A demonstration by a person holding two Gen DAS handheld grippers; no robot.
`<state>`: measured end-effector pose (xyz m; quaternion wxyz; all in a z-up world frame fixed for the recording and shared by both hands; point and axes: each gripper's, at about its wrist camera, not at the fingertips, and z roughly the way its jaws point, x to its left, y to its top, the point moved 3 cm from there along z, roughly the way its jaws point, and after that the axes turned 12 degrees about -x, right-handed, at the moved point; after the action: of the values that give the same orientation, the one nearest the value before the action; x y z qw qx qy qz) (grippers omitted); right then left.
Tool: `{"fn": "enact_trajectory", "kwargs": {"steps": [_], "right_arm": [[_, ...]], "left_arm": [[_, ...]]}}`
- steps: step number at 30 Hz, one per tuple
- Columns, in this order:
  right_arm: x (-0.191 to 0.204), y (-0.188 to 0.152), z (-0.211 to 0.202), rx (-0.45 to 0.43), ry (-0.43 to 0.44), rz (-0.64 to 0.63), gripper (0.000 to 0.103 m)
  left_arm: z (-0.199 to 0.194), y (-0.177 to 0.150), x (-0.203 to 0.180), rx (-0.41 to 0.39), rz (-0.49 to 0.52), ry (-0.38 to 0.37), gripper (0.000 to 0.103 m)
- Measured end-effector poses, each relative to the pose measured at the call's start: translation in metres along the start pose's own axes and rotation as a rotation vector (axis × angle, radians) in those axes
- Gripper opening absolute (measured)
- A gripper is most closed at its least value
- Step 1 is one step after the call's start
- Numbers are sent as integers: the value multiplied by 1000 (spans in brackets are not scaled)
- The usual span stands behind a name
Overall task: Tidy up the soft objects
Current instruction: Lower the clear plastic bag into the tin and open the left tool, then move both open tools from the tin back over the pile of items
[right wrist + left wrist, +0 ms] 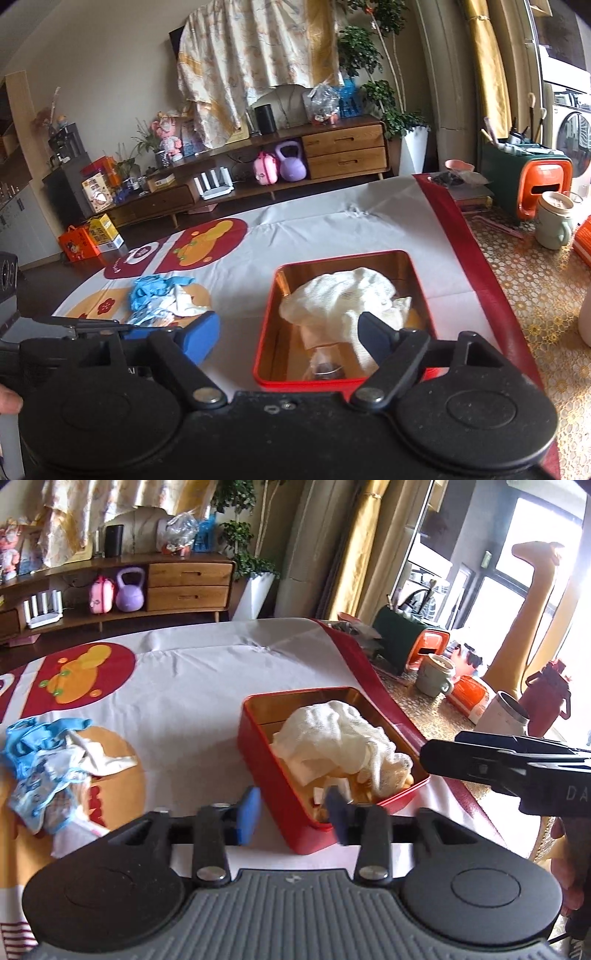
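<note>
A red tin box (275,794) (265,332) stands on the patterned tablecloth, and a crumpled white cloth (332,738) (332,299) lies inside it. A heap of blue and white cloths (48,760) (162,295) rests on the table to the left of the box. My left gripper (293,810) hovers over the box's near corner, open, with nothing between its blue pads. My right gripper (288,334) stands open above the box's near edge, also bare. In the left wrist view the right gripper's black body (517,764) reaches in from the right.
Beyond the table's red right border (480,258) stand a pale green mug (436,675) (554,221), an orange and green stool (535,184) and a white cylinder (506,712). A wooden sideboard (332,155) lines the far wall.
</note>
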<state>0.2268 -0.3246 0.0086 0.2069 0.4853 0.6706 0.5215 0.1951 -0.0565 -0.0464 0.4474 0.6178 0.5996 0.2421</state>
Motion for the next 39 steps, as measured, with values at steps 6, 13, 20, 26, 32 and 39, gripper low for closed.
{"fn": "enact_trajectory", "kwargs": {"steps": [6, 13, 20, 26, 32, 39], "right_arm": [[29, -6, 0, 6, 56, -10, 87], [65, -16, 7, 13, 131, -45, 98], [102, -33, 20, 41, 174, -116, 102], [125, -44, 40, 85, 215, -127, 102], [148, -57, 61, 123, 253, -184, 102], [167, -71, 89, 169, 299, -245, 102]], "left_arm": [[-29, -5, 31, -33, -24, 38, 68], [-60, -8, 78, -61, -52, 104, 77], [-77, -6, 124, -71, -56, 158, 84], [-80, 2, 158, -85, -48, 194, 87], [-76, 13, 189, -113, -30, 219, 101], [-56, 20, 223, -94, -50, 258, 101]]}}
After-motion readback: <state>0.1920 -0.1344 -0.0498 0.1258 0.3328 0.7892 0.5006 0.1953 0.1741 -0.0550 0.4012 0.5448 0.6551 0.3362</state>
